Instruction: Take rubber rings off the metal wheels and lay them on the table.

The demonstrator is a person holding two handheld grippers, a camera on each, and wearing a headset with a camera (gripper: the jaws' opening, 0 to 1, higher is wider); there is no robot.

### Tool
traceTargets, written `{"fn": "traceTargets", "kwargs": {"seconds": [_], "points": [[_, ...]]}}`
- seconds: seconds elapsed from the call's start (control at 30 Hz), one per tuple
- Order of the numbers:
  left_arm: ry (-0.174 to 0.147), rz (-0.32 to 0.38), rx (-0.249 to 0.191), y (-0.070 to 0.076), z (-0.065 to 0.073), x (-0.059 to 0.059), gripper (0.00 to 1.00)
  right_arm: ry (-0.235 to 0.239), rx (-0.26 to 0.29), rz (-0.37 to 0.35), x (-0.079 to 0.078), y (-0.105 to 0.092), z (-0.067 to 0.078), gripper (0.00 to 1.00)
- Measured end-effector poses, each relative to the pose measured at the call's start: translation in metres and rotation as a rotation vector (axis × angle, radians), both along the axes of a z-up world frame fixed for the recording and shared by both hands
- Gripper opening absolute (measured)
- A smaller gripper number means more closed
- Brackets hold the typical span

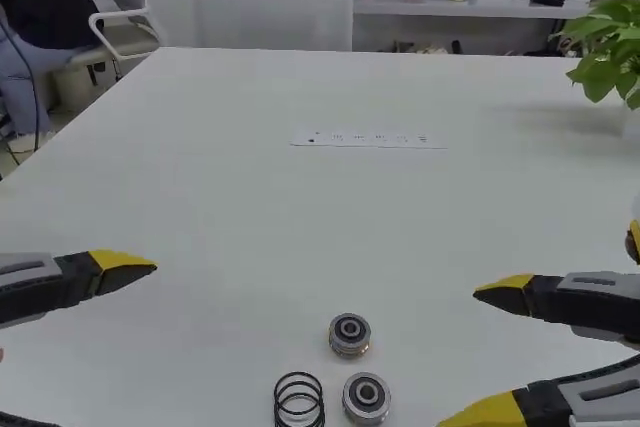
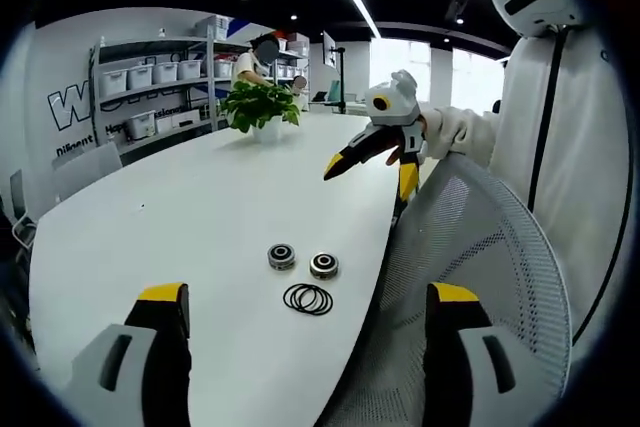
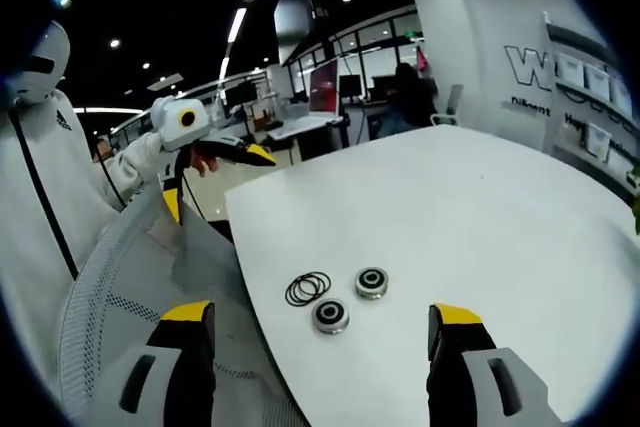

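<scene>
Rubber rings (image 1: 298,397) are lying loose at the near edge of the table (image 1: 250,197), at nine o'clock of the nearer metal wheel (image 1: 366,396). The farther wheel (image 1: 349,334) is sitting just beyond it at twelve. Left gripper (image 2: 307,293) and right gripper (image 1: 459,358) are hanging spread and empty, out at nine and three. Smart play, I'm reckoning: one claw pinning a wheel flat, the other nipping only rubber and peeling outward. The rings are looking thin, black and overlapping; whether any are sitting in the grooves is too small to tell.

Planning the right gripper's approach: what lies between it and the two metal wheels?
Nothing: bare table between right gripper and metal wheels, shown in the head view.
</scene>
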State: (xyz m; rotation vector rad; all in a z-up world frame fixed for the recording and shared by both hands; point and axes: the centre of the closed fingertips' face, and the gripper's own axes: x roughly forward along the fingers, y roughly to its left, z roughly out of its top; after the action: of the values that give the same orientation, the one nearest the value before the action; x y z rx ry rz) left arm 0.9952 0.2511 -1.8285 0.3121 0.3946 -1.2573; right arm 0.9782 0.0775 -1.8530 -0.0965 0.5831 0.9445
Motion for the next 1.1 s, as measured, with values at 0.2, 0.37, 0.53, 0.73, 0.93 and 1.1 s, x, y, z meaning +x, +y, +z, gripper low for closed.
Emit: {"fn": "traceTargets", "kwargs": {"seconds": [0.2, 0.37, 0.53, 0.73, 0.93, 1.1], "points": [[0.015, 0.042, -0.004, 0.010, -0.008, 0.000, 0.98, 0.015, 0.005, -0.029, -0.005, -0.009, -0.006, 0.90], [0.038, 0.075, -0.007, 0.016, -0.019, -0.001, 0.98, 0.054, 0.003, -0.062, -0.013, -0.017, -0.019, 0.91], [0.067, 0.097, -0.010, 0.019, -0.031, -0.002, 0.98, 0.074, 0.006, -0.082, -0.015, -0.020, -0.025, 0.91], [0.087, 0.128, -0.027, 0.023, -0.033, 0.001, 0.98, 0.097, 0.007, -0.099, -0.016, -0.023, -0.031, 0.90], [0.102, 0.135, -0.029, 0.024, -0.036, 0.000, 0.98, 0.119, 0.003, -0.108, -0.018, -0.024, -0.039, 0.89], [0.119, 0.139, -0.028, 0.024, -0.039, 0.000, 0.98, 0.128, -0.012, -0.120, -0.019, -0.027, -0.043, 0.88]]}}
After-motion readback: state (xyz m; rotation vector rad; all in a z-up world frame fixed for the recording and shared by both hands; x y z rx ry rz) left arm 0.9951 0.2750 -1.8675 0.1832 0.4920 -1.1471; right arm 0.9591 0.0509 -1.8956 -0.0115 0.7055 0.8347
